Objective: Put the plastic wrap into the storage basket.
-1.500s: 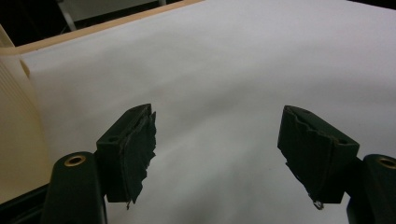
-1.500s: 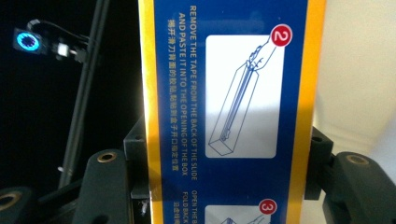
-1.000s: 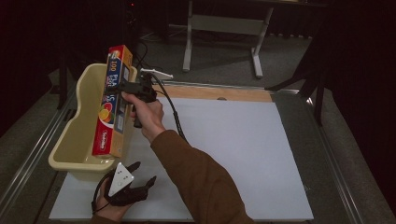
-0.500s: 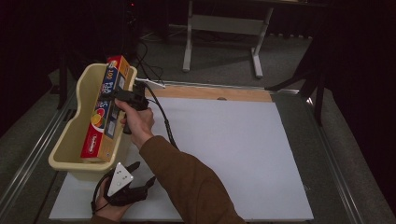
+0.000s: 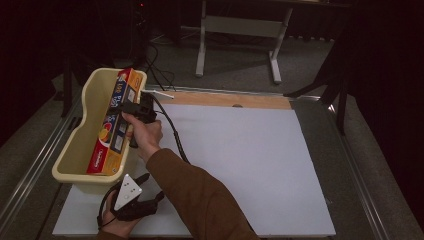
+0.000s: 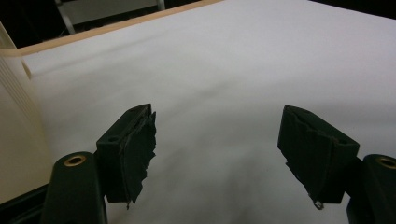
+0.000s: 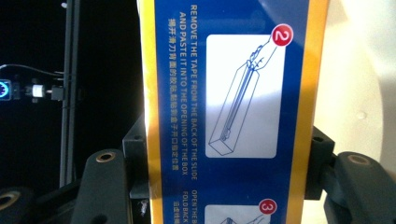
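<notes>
A long blue, yellow and red box [image 5: 112, 127] lies slanted lengthwise in the cream basin [image 5: 85, 100], its far end up at the basin's far rim. My right gripper [image 5: 129, 111] is shut on the box at mid-length, coming in over the basin's right wall. In the right gripper view the box's blue instruction panel [image 7: 233, 102] sits between the two jaws, pressed on both sides, with the basin's inner wall [image 7: 359, 70] behind it. My left gripper [image 5: 152, 187] rests on the white sheet [image 5: 250, 160] near the front edge; its jaws stand open with nothing between them [image 6: 217, 121].
The basin stands at the left end of the white sheet, its outer wall [image 6: 14, 116] close to the left gripper. A wooden strip [image 5: 225, 99] runs along the sheet's far edge. Metal rails [image 5: 360, 175] border the table, and a desk frame [image 5: 240, 30] stands beyond it.
The right hand has sunk and shifted left with the box, which has gone from standing high over the basin's right wall down into the basin. The left gripper has stayed still.
</notes>
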Motion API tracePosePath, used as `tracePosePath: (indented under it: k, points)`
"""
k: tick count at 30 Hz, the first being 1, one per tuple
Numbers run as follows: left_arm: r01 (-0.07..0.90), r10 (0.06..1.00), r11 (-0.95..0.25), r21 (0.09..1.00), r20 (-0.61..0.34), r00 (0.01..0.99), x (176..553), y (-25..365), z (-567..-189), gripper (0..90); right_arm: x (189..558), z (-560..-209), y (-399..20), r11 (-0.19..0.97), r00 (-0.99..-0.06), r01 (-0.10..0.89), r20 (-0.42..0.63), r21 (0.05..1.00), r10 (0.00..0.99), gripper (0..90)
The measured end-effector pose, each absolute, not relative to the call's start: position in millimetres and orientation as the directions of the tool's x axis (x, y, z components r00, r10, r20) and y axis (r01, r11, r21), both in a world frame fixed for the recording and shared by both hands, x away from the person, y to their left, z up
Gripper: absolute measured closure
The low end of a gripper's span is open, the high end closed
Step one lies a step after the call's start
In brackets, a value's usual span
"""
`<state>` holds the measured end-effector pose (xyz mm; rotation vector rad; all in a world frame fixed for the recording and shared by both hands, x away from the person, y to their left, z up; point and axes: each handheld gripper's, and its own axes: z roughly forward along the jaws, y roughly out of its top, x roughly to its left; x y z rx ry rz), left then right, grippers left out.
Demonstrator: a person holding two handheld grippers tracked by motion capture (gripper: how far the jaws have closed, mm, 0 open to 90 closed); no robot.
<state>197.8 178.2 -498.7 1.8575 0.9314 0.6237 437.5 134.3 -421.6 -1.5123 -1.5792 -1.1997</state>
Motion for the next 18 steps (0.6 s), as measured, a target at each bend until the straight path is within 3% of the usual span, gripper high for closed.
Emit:
tracePosePath:
  k: [8,12,18]
  points:
    - [0.338,0.812,-0.275,0.900,0.029,0.583,198.0,177.6,-499.0,27.3,436.8,-419.6,134.1,-0.081,-0.103,0.983,0.857,0.165,0.505,36.2]
    - [0.337,0.812,-0.274,0.901,0.029,0.582,197.8,177.9,-498.8,27.3,436.8,-418.5,135.5,-0.081,-0.100,0.983,0.850,0.165,0.517,34.9]
    - [0.338,0.812,-0.277,0.899,0.031,0.582,198.1,177.8,-499.0,27.3,436.6,-410.3,135.5,-0.070,-0.109,0.984,0.864,0.164,0.492,24.5]
